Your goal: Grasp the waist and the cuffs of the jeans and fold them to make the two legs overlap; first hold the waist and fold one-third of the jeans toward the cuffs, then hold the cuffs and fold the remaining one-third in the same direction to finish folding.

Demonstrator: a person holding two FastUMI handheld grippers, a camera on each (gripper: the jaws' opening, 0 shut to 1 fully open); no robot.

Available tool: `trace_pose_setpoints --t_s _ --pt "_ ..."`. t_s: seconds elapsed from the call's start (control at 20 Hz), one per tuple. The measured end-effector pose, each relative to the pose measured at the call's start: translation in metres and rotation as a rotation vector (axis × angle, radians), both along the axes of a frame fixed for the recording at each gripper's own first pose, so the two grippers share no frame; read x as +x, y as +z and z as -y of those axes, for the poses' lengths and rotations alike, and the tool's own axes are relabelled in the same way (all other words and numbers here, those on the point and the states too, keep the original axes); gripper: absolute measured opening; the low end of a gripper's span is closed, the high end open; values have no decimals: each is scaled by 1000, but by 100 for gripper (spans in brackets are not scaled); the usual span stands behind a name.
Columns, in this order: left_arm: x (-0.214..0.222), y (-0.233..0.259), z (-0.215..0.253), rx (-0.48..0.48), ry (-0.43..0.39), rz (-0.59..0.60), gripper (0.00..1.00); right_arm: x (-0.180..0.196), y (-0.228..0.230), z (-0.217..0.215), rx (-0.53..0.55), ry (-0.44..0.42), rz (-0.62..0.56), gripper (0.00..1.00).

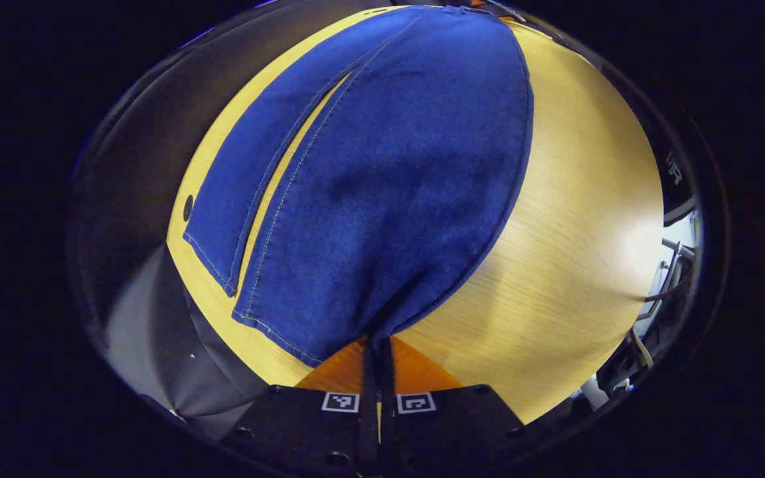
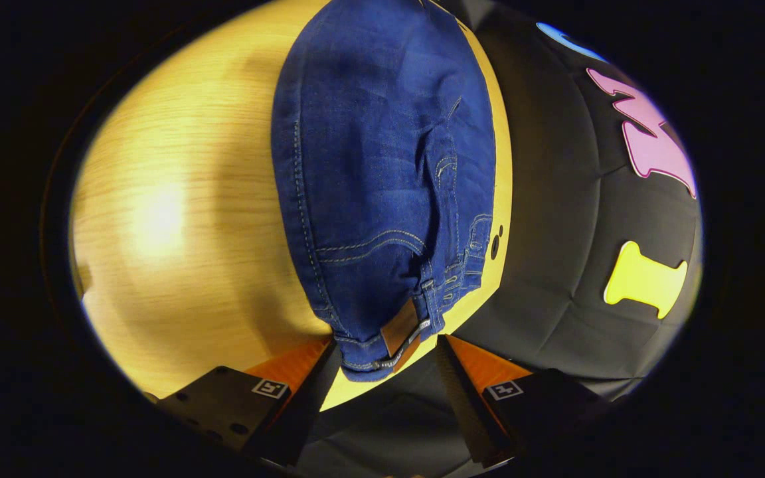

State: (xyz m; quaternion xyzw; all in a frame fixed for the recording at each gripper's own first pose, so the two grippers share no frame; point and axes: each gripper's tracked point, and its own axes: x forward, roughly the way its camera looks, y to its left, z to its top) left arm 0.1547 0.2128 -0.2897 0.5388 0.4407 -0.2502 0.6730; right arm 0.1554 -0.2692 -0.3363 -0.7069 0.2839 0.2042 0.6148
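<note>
Dark blue denim jeans (image 1: 382,179) with pale contrast stitching lie stretched along a light, wood-grain tabletop (image 1: 575,226). In the left gripper view the two legs run away from the camera, the upper leg lying mostly over the lower one, with the lower leg's edge and hem showing to the left and a thin strip of tabletop visible between the two seams. The near cuff end is gathered into a bunch right at the left gripper (image 1: 377,345), whose fingers are pressed together with the cloth pinched between them; the fabric narrows to a point where it meets them.

In the right gripper view the waist end of the jeans (image 2: 382,172) faces the camera, with a curved pocket seam, belt loops and a brown leather-look patch (image 2: 401,327) at the waistband. The waistband hangs slightly past the near edge of the tabletop (image 2: 183,226). The right gripper (image 2: 388,372) sits at that waistband with its fingers set wide apart, one on each side of the patch, neither pressing on the denim. A small dark round hole (image 2: 495,246) in the tabletop shows just beside the jeans' right-hand edge
</note>
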Motion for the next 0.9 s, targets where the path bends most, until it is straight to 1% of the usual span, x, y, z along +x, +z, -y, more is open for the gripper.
trace_pose_setpoints --t_s 0.05,0.15,0.25,0.3,0.35,0.4,0.45,0.5,0.55,0.65,0.75,0.8,0.9 --pt "0 0 0 2 -1 0 7 3 -2 -3 -11 6 3 89" --pt "1 -1 1 8 -1 3 7 8 -13 -2 -26 -4 -15 76" --pt "3 0 2 16 -2 15 7 15 -12 -5 -35 -19 -10 53" --pt "2 1 3 25 1 28 7 25 -15 -4 -16 -42 -9 20" --pt "1 1 4 32 10 37 7 25 -14 -5 10 -72 -8 24" --pt "-1 1 3 33 19 41 7 23 -17 -1 37 -96 -22 14" --pt "-1 1 3 34 26 45 7 19 -17 -2 58 -97 -35 14" --pt "1 1 3 33 24 46 6 13 -17 1 49 -89 -49 14" --pt "-1 1 3 25 32 40 6 5 -16 1 31 -62 -63 14" --pt "-5 0 5 -38 88 -3 6 -9 -13 5 15 -47 -99 14" --pt "-7 -3 13 -108 144 -50 6 -37 -6 21 34 -73 -109 14" --pt "-6 -2 13 -123 149 -64 6 -46 -2 22 40 -82 -108 14" --pt "-5 1 14 -114 127 -88 6 -54 15 20 57 -91 -110 14"
